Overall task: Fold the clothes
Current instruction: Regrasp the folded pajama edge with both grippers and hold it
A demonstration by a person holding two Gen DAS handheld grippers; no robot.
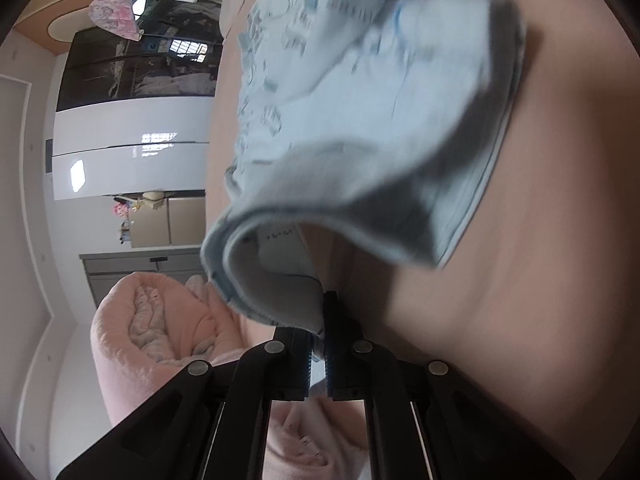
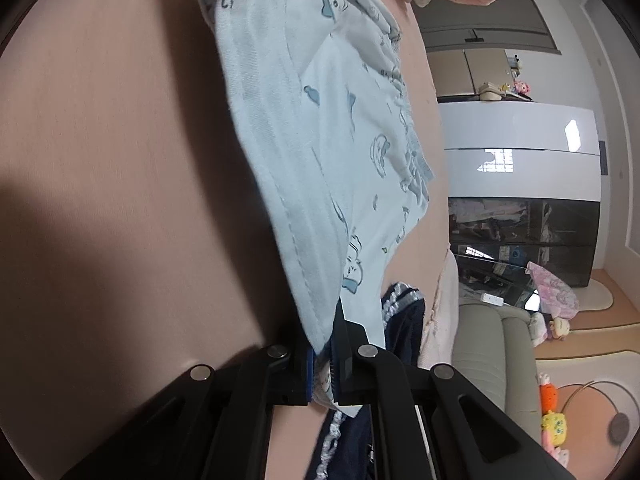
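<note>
Both tools, left (image 1: 318, 344) and right (image 2: 324, 364), are clamped on the pale-blue printed cotton garment (image 1: 360, 128), stretched lengthwise ahead of them.

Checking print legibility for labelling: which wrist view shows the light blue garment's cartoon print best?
The right wrist view: the light blue garment hangs sharp from the right gripper, its prints clear. In the left wrist view the garment is motion-blurred, pinched in the left gripper.

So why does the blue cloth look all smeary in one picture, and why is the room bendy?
Left wrist view: the light blue garment is smeared by motion blur, while the left tongs stay sharp. Right wrist view: its print is crisp and casts a dark shadow on the pink sheet. Both views: the fisheye lens curves the walls; windows glare off the white cabinet.
</note>
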